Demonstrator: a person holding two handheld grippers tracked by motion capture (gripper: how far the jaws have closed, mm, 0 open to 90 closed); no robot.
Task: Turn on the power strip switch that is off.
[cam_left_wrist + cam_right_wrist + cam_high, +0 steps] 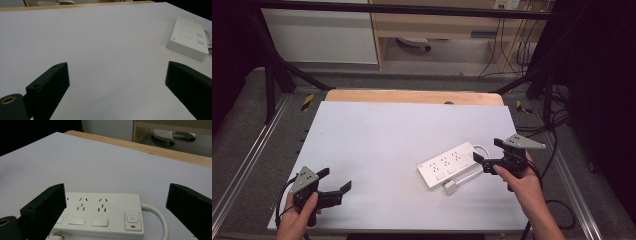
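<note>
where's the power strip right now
In the high view the white power strip lies on the right half of the white table, just in front of the open right gripper, with its plug beside its near edge.

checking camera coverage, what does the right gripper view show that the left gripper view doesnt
Right gripper view alone: the power strip's button with a red mark below it, the cord leaving that end, and a plug at the bottom edge. Left gripper view alone: the strip's blank end face. Both: the white power strip, the white table with its wooden far edge, and open black jaws.
</note>
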